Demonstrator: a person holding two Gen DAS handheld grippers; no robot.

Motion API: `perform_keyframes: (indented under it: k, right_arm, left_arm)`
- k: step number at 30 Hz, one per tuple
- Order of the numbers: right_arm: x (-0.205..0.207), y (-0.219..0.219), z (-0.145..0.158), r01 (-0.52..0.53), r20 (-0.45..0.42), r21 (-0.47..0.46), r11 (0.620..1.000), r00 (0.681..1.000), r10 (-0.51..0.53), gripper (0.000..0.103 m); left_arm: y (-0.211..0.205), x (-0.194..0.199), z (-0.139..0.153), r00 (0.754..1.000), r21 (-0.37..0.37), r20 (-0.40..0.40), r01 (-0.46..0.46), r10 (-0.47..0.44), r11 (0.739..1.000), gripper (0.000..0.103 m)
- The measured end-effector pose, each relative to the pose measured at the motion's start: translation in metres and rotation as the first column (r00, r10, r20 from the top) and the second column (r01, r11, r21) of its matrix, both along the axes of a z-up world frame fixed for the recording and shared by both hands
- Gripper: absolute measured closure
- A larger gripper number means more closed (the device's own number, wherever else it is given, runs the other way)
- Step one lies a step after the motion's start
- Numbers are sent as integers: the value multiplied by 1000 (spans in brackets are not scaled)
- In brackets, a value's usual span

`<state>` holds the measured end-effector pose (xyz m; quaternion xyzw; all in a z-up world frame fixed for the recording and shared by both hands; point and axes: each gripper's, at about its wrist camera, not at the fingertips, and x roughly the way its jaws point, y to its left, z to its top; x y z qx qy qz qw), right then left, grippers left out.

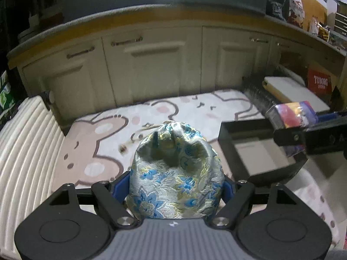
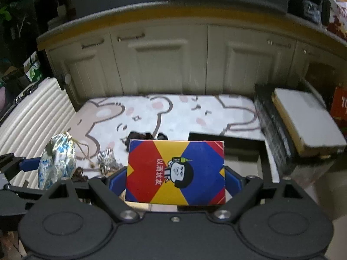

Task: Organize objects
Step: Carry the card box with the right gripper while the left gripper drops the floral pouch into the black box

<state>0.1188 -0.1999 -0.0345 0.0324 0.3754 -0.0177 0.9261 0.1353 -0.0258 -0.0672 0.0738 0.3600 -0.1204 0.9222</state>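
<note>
Left gripper [image 1: 175, 186]: jaws set wide and closed on a brocade pouch [image 1: 175, 173], silver cloth with blue and gold flowers. The blue pads press its two sides. The pouch is held clear of the mat [image 1: 104, 143], neck pointing away from the camera, drawstring gathered at the far end. In the right wrist view the same pouch [image 2: 57, 160] shows at the left, edge-on, cord hanging loose below the neck.

Right gripper [image 2: 175, 184]: jaws set wide and closed on a box [image 2: 175, 171], a flat carton printed in red, yellow and blue diamonds with a cartoon figure and Chinese lettering. The pads bear on its left and right edges. The box is held off the mat. In the left wrist view the box [image 1: 290, 117] appears at the right, near the tray.

Surface: mat with a bear pattern, lying in front of cream cabinets [image 2: 160, 65] under a dark counter.

On the mat, right side: an open black tray [image 1: 256, 149], pale inside.

Right of the tray: a dark case [image 2: 273, 134] with a white slab [image 2: 308, 119] on top.

Left of the mat: a white ribbed suitcase [image 1: 28, 143].

On the mat near the right gripper: a crumpled foil item [image 2: 106, 160] and dark small items [image 2: 141, 138], too blurred to identify.
</note>
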Motion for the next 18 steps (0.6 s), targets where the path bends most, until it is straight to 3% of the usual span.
perform_keyframes:
  k: [7,18]
  right_arm:
    - [14,-26,15,4,15,-29,1000,1000,-4,13]
    - [45,-111,1,113,11,-18,993,994,-113,13]
  left_arm:
    - [-38,28,24,998,-31,2,70,-70,997,22]
    - [-116,95,7,985,-91,-7,173,-174,981,22]
